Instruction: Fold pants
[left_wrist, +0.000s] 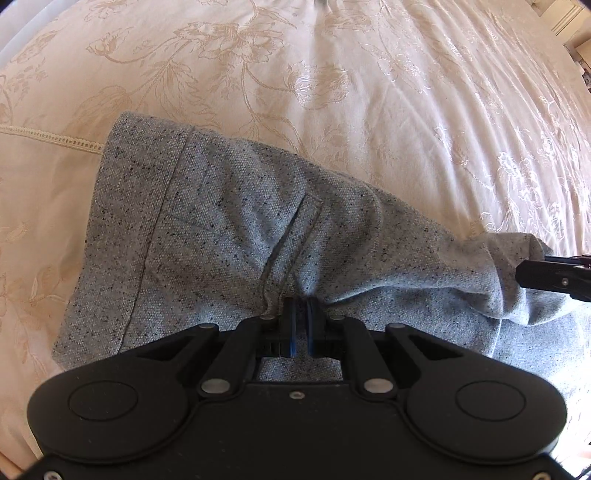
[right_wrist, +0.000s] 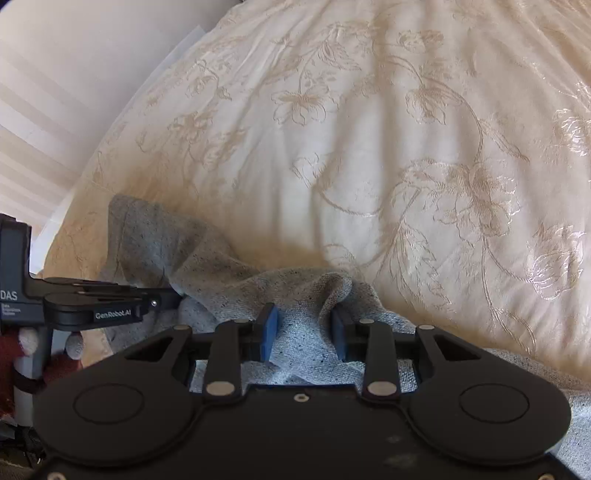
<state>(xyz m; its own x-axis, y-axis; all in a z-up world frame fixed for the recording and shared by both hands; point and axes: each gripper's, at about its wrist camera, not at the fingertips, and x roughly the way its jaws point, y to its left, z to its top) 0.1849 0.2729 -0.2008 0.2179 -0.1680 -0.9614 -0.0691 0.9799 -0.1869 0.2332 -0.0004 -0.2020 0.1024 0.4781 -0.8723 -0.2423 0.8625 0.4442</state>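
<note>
Left wrist view shows the pants (left_wrist: 229, 236) spread on the bedspread (left_wrist: 369, 92), grey flecked cloth with the cuffed hem toward the upper left and a seam running down its middle. The left gripper (left_wrist: 301, 314) has its jaws nearly together, pinching a gathered ridge of the cloth. At the right edge the tip of the right gripper (left_wrist: 546, 277) pokes in beside a bunched fold of the pants, most of it cut off by the frame, so its jaws cannot be judged here.

Right wrist view gives what that one lacks: the right gripper (right_wrist: 303, 328) with its blue pads (right_wrist: 271, 325) partly apart and a hump of cloth rising between them. The right pad is dark and half hidden by the fold, so whether the pads press the cloth I cannot tell. The pants (right_wrist: 207, 266) here look rumpled and heaped, not flat. At the left the left gripper (right_wrist: 173, 291) shows side-on, its tip buried in the cloth, with a gloved hand (right_wrist: 55, 354) on its handle, partly out of frame. Beyond the bedspread (right_wrist: 406, 147) a pale striped wall (right_wrist: 55, 92) appears at upper left.
</note>
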